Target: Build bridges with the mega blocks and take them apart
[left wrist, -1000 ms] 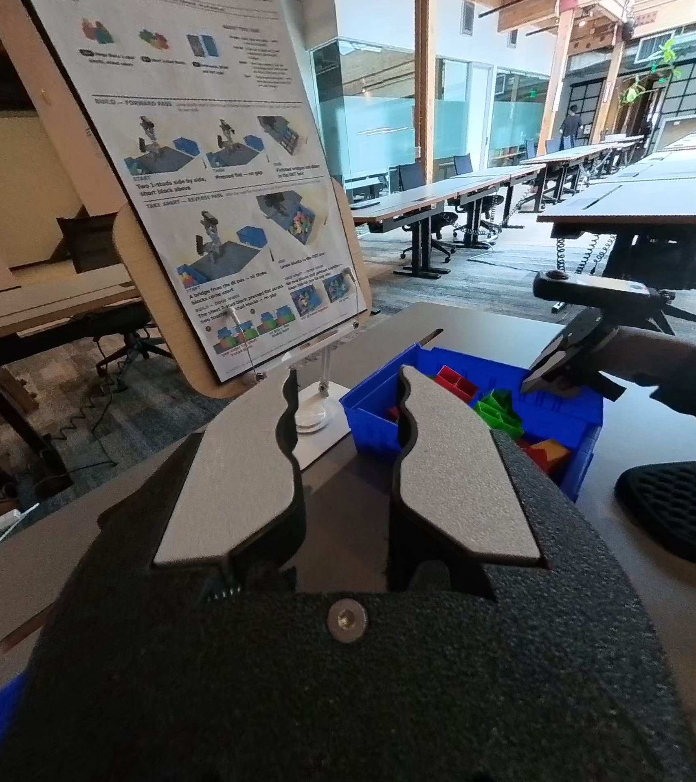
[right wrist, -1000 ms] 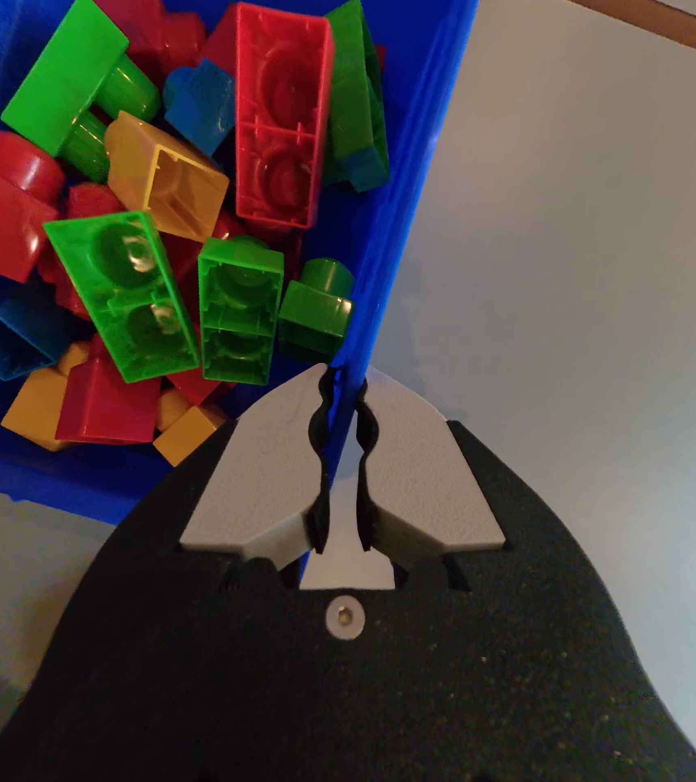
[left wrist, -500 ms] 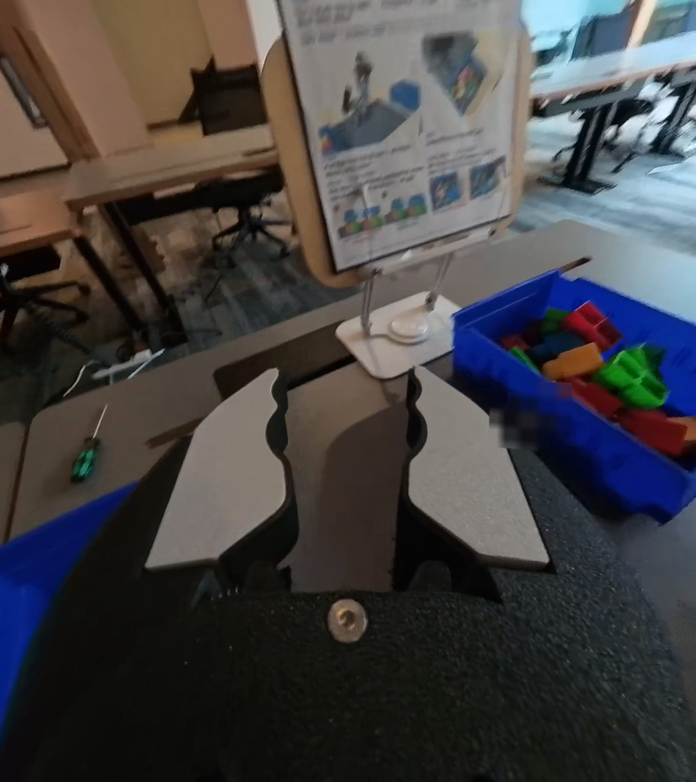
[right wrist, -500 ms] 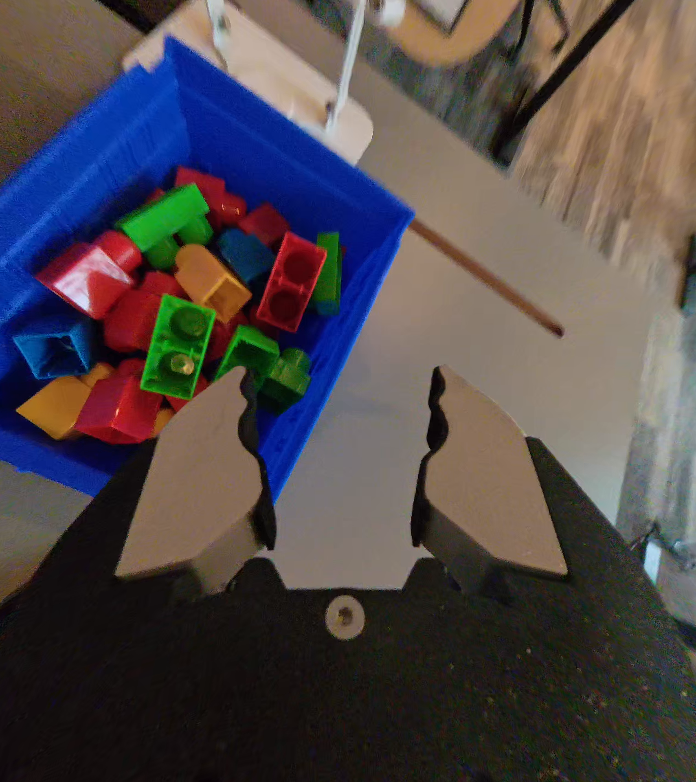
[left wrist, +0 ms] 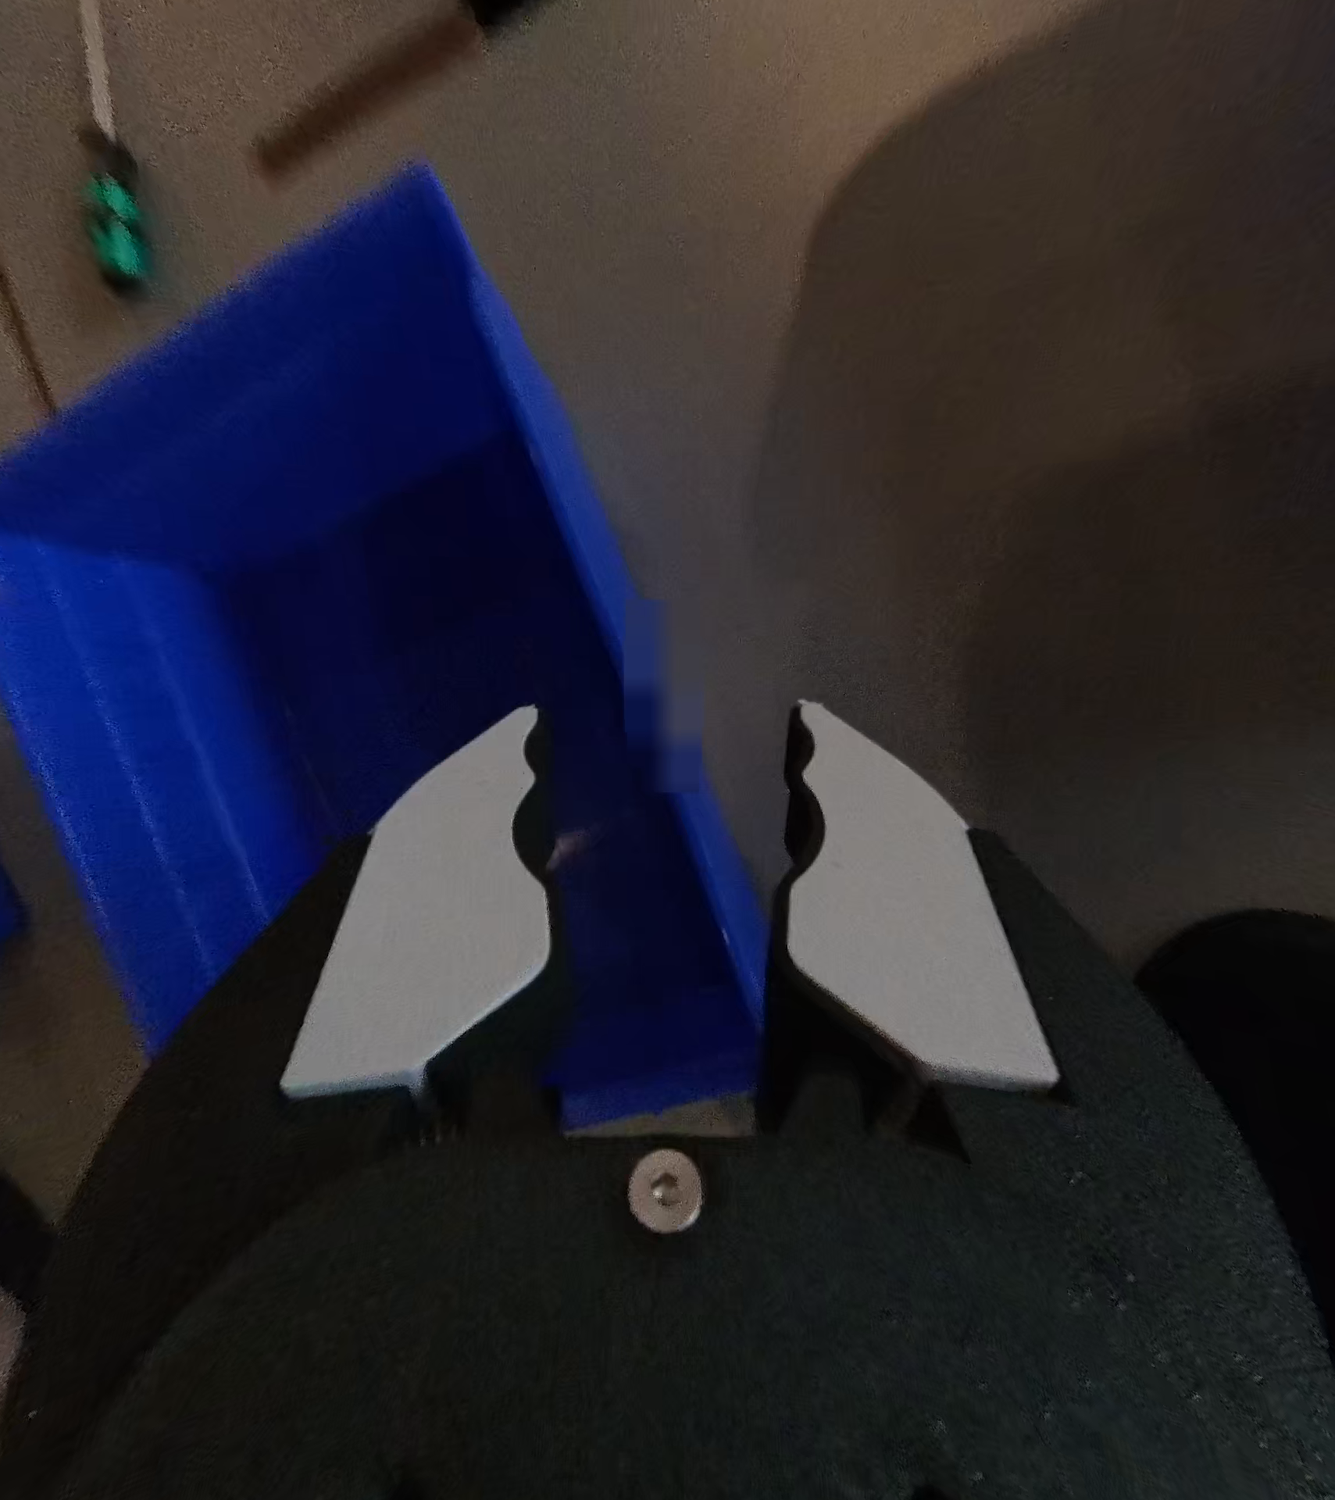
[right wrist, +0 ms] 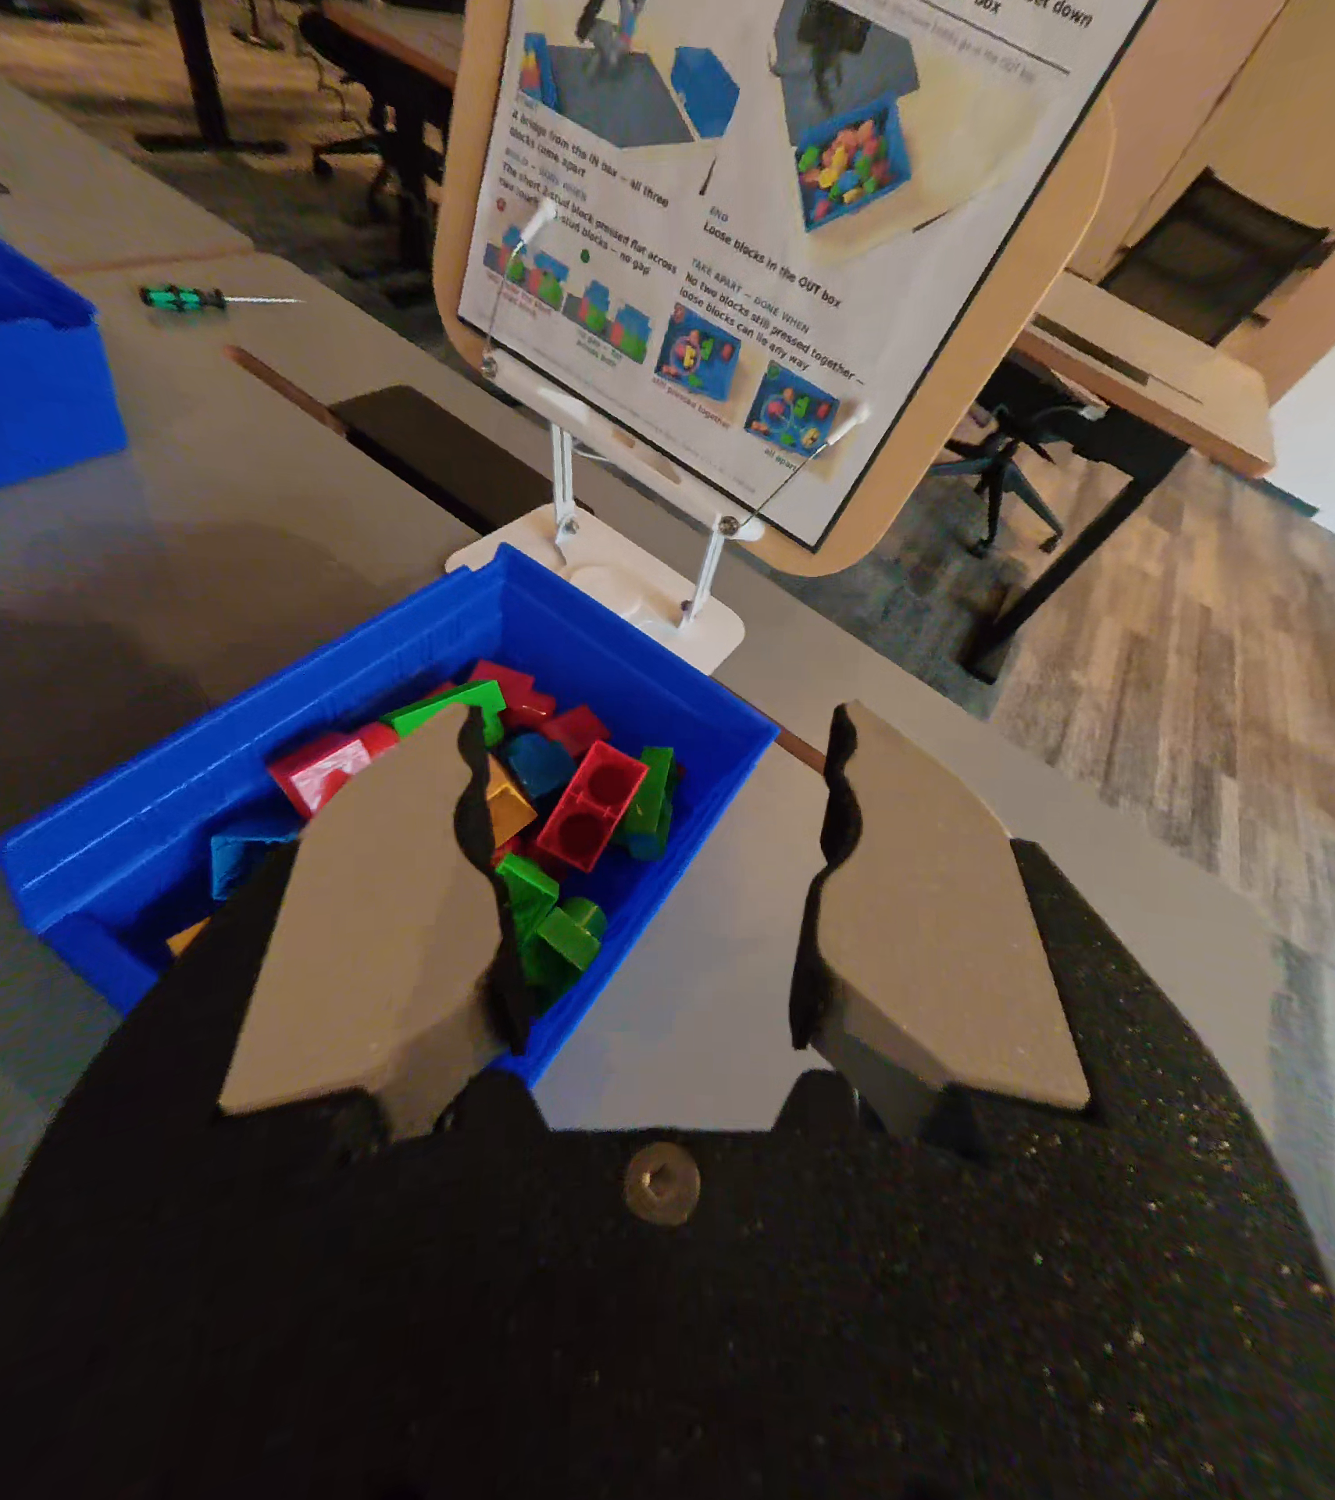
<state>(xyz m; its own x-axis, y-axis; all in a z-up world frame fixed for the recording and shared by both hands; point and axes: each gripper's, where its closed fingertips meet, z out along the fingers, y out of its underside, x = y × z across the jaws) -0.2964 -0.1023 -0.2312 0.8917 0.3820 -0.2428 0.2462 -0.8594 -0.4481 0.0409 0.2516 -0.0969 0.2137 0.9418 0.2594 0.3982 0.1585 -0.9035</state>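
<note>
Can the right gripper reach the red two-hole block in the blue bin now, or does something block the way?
Probably yes. The right gripper is open above the blue bin, and the red block lies on top of the pile, uncovered.

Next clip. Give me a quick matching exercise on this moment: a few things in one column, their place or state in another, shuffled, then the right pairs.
Things:
1. left gripper
2. right gripper
3. screwdriver
4. instruction sheet

Place or state:
A. lying on the table, green-and-black handle
B. open, over the near end of an empty blue bin
C. propped on a white stand behind the bin of blocks
D. open, above the near corner of the blue bin filled with blocks

Pairs: 1-B, 2-D, 3-A, 4-C
</note>
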